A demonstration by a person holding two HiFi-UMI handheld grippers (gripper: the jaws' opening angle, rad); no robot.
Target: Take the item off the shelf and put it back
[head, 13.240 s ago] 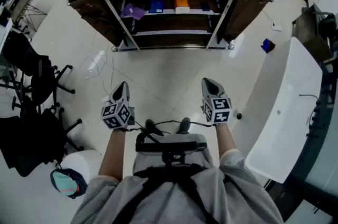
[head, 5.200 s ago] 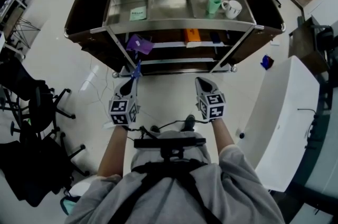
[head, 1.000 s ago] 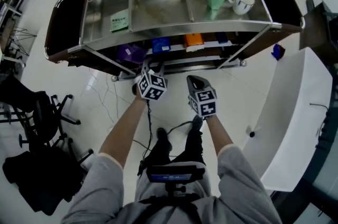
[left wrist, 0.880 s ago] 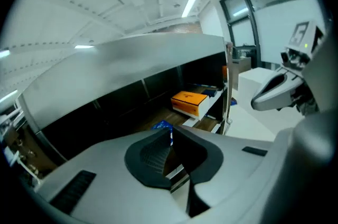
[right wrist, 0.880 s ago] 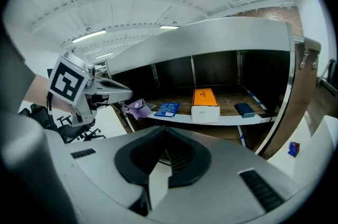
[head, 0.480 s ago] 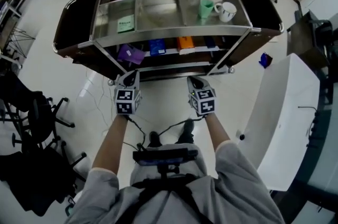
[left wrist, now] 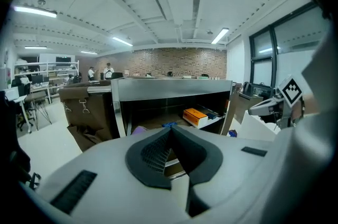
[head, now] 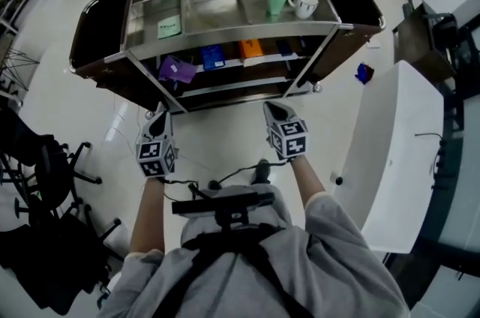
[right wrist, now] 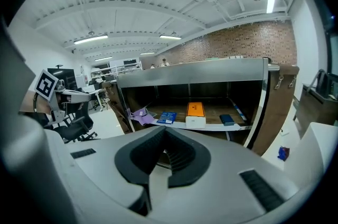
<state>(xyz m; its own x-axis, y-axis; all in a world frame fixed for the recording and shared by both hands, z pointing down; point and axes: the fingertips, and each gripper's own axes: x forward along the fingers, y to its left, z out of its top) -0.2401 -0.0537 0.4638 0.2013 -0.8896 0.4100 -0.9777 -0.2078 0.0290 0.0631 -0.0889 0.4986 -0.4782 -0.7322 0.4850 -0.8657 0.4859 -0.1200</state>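
**Both grippers shut and empty, purple bag lying on the middle shelf**

We stand in front of the steel shelf cart (head: 225,40) with both tools held low, short of its front rail. The left gripper (head: 160,116) has its jaws pressed together with nothing between them. The right gripper (head: 270,109) is the same, pads meeting and carrying no load. Neither one touches the cart.

The purple bag (head: 178,70) lies at the left end of the middle shelf, well apart from both grippers. Its front edge seems to jut a little over the shelf lip. A blue packet (head: 212,56) sits just beside it on the right, and an orange box (head: 250,48) comes after that.

We judge the bag light and limp. It looks crumpled, with loose corners standing up, so it should sag and fold rather than keep its shape. If it is film it may be slippery, but nothing suggests it is fragile.

The best hold is that overhanging front corner or a raised fold — taken deep between the pads, so the thin material cannot slide out. The left gripper is on the nearer side, and its jaws would have to open first. A grab at the bag's flat middle would only press it against the shelf board.
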